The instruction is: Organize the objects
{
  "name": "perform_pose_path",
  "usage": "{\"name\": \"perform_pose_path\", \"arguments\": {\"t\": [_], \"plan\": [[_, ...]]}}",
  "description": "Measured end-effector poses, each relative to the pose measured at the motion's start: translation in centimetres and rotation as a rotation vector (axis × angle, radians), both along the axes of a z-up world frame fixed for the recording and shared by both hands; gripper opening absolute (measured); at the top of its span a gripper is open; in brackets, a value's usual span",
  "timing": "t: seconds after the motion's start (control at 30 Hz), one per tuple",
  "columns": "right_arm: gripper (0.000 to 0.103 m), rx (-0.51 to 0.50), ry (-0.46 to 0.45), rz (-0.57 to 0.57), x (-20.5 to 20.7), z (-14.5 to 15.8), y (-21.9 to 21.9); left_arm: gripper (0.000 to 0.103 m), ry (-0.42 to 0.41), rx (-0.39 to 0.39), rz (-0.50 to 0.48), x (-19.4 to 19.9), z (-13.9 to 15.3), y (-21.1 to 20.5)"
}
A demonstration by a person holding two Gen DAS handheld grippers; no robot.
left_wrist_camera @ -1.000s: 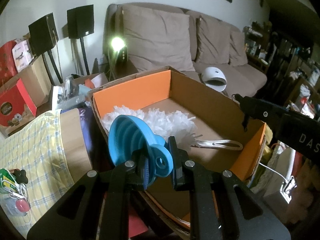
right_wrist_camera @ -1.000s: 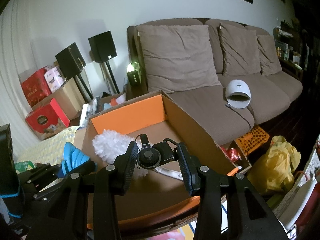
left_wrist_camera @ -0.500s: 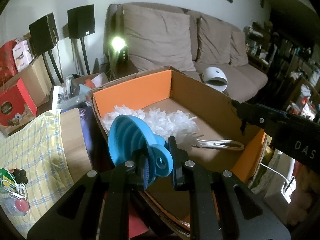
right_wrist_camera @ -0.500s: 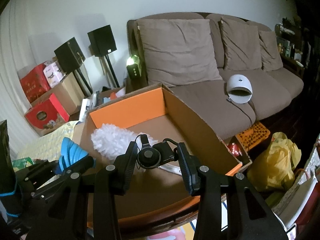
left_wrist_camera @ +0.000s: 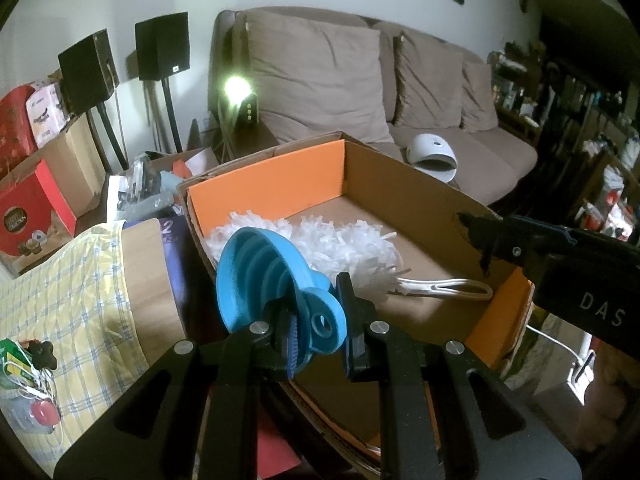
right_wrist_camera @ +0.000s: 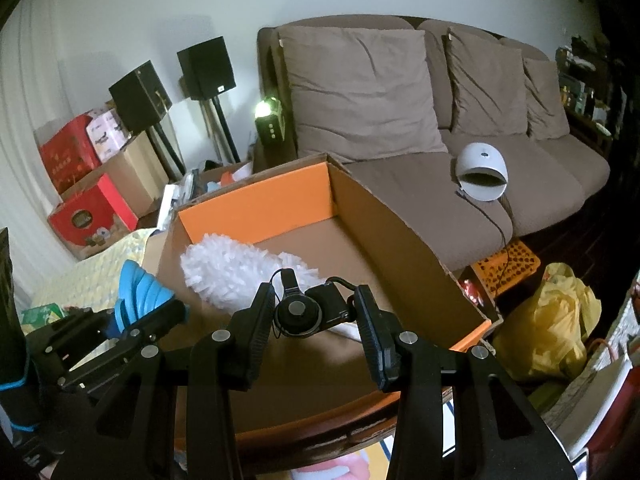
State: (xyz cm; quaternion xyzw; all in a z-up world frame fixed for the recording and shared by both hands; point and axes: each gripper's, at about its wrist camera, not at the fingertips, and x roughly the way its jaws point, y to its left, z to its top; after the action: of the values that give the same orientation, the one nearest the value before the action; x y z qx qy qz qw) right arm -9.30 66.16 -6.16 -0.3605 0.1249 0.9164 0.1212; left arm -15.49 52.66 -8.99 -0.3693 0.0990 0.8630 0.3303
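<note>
My left gripper is shut on a blue collapsible funnel, held by its tab over the near left corner of an open cardboard box with orange inner flaps. A white fluffy duster lies inside the box. My right gripper is shut on a small black device with a cable, held above the box near its front, over the duster. The funnel and left gripper show at the left of the right wrist view.
A brown sofa with cushions and a white dome-shaped device stands behind the box. Two black speakers on stands and red boxes are at the left. A yellow checked cloth covers the surface at left. A yellow bag lies at right.
The right gripper with the black device has moved slightly forward and over the box. The left gripper holds the funnel almost still.
</note>
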Motion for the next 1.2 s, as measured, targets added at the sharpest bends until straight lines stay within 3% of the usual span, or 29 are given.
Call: {"name": "perform_pose_path", "arguments": {"t": [0.87,1.2], "plan": [[0.042,0.012,-0.055,-0.013,-0.3,-0.9,-0.2,0.017,0.029,-0.008,-0.011,0.2,-0.9,0.0],[0.041,0.026,-0.046,-0.061,0.7,-0.7,1.3,0.015,-0.002,0.047,-0.033,-0.1,0.1,-1.1]]}}
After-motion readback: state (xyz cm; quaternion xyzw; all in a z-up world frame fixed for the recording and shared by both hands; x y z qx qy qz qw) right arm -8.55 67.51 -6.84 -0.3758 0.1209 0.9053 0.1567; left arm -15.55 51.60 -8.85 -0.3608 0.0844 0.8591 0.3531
